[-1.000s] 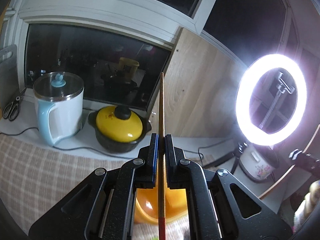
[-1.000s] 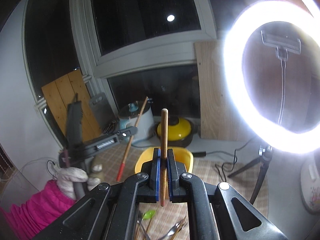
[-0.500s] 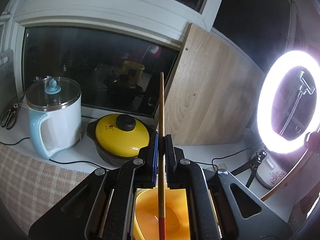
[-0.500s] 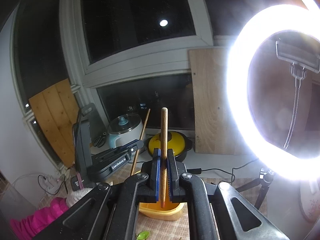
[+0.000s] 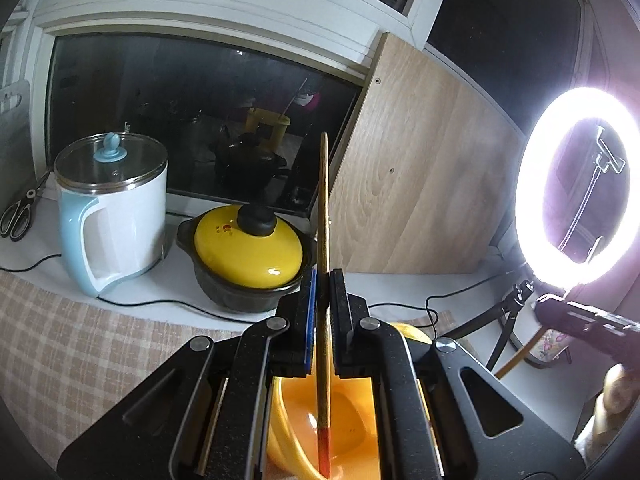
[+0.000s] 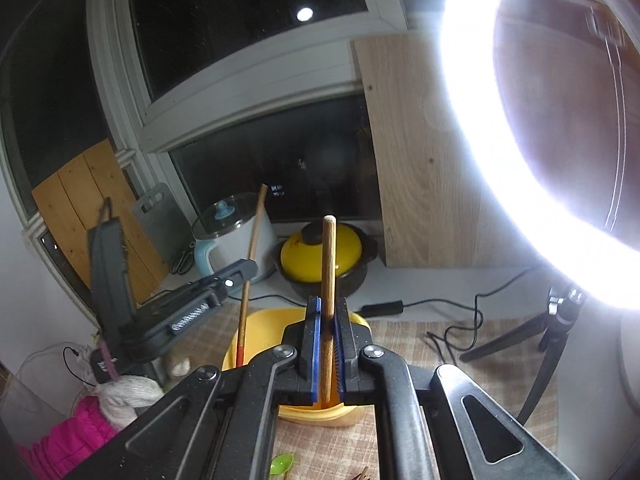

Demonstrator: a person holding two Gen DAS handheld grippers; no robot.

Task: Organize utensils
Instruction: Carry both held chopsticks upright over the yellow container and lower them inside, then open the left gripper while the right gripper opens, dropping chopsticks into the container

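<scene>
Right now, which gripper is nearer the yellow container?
Left. The left gripper hangs right over the yellow container, its chopstick tip inside; the right gripper sits just before its near side.

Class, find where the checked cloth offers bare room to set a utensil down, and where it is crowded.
Free: checked cloth left of the yellow container, and between container and tripod, apart from a thin cable. Crowded: the sill with kettle and yellow-lidded pot.
</scene>
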